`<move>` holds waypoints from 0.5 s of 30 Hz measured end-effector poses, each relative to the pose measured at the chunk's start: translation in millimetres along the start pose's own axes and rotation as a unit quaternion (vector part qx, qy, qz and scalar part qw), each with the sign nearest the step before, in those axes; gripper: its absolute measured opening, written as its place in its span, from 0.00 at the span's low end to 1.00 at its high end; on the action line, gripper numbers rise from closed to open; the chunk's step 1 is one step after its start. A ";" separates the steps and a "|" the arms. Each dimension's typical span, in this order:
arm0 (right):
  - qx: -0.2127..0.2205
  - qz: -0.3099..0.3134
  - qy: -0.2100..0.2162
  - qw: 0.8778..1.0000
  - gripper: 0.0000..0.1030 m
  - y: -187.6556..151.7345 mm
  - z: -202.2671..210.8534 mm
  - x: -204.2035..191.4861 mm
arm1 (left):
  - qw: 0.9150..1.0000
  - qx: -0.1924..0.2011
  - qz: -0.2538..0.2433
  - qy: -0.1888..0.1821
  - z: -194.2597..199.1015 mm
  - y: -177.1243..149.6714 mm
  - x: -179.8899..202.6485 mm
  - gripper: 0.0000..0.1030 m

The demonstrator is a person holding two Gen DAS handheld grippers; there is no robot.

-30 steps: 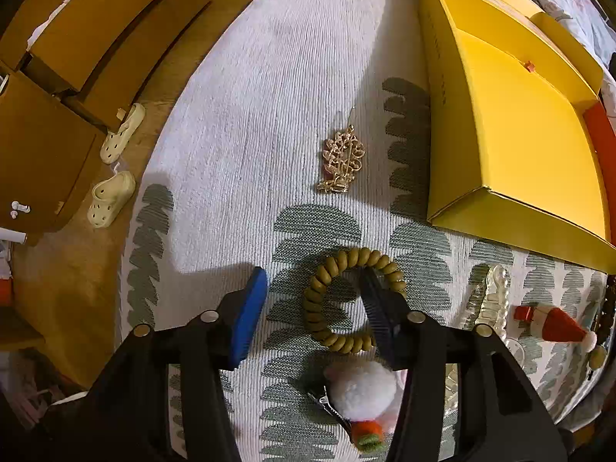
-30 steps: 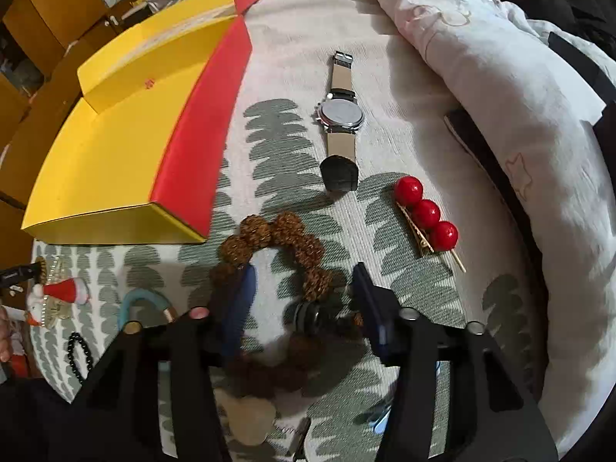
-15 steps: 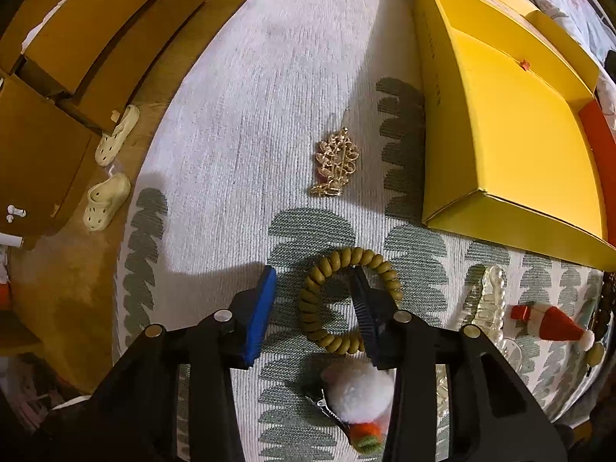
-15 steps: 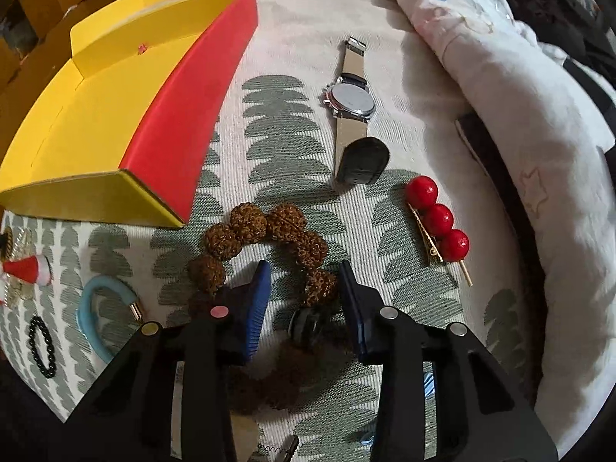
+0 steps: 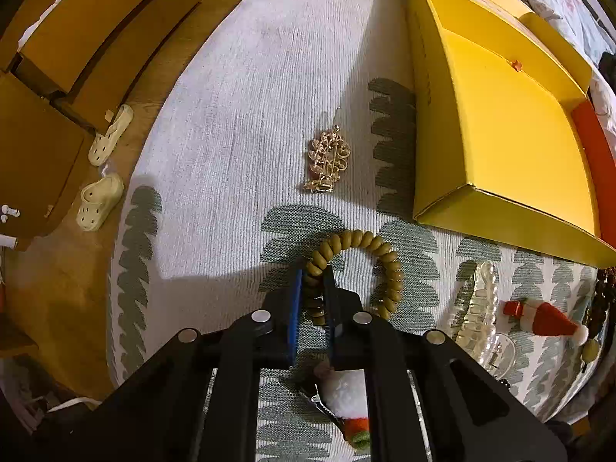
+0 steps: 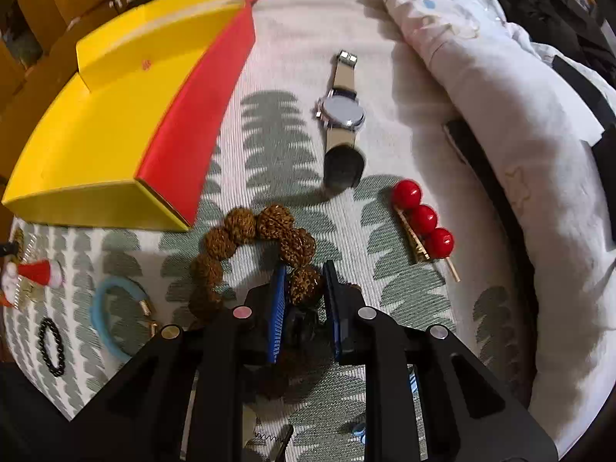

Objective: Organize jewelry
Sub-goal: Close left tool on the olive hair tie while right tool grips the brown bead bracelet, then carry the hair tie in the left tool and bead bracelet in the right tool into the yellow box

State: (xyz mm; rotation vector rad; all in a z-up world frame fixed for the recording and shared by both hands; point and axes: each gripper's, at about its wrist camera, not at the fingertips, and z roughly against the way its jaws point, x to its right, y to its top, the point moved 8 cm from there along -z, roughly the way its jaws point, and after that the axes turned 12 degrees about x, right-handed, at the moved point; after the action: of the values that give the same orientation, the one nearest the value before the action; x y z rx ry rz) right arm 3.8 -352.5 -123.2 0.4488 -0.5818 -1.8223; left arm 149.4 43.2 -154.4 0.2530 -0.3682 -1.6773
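In the left wrist view my left gripper point(image 5: 312, 269) is shut on the left side of an olive coil hair tie point(image 5: 385, 261) lying on the leaf-print cloth. In the right wrist view my right gripper point(image 6: 304, 269) points down at a bracelet of large brown knobbly beads point(image 6: 238, 227). Its jaws are closing, and the blue pads touch both sides of one bead. The open yellow box with a red flap point(image 6: 96, 134) lies beyond the bracelet to the left; it also shows as the yellow box point(image 5: 500, 146) to the right of the hair tie.
A gold brooch point(image 5: 327, 159), a clear hair claw point(image 5: 479, 308), a Santa-hat clip point(image 5: 543, 317) and a pompom clip point(image 5: 342, 389) lie around the hair tie. A watch point(image 6: 342, 111), a red-ball hairpin point(image 6: 421, 219), a blue bracelet point(image 6: 102, 319) and a black bead ring point(image 6: 50, 346) surround the bracelet. Bedding rises on the right.
Both grippers have narrowed from wide open: the left has shut on the hair tie's left side, the right has come in on one brown bead. Neither hand has shifted much.
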 end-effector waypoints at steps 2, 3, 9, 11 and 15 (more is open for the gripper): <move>0.008 -0.009 0.009 1.000 0.19 0.3 10.6 0.1 | 1.000 0.002 0.002 -0.002 1.6 0.8 1.3 0.10; 0.014 -0.016 0.016 1.000 0.19 2.8 13.9 0.9 | 1.000 0.003 0.003 -0.003 2.3 0.8 1.6 0.10; 0.038 -0.031 0.038 0.998 0.19 9.6 35.4 -3.2 | 1.000 0.018 0.006 -0.006 12.2 2.8 2.6 0.10; 0.050 -0.031 0.045 0.997 0.19 12.5 47.3 -7.7 | 1.000 0.024 0.009 -0.012 18.0 3.1 4.1 0.10; 0.070 -0.033 0.055 0.995 0.19 23.4 59.3 -12.6 | 0.999 0.036 0.012 -0.016 28.6 6.6 6.5 0.10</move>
State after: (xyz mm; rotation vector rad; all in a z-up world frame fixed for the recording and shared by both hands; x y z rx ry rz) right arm -8.0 -336.6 -61.3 0.6657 -0.6283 -1.8140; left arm 143.8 38.7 -125.2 0.2741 -0.4538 -1.6478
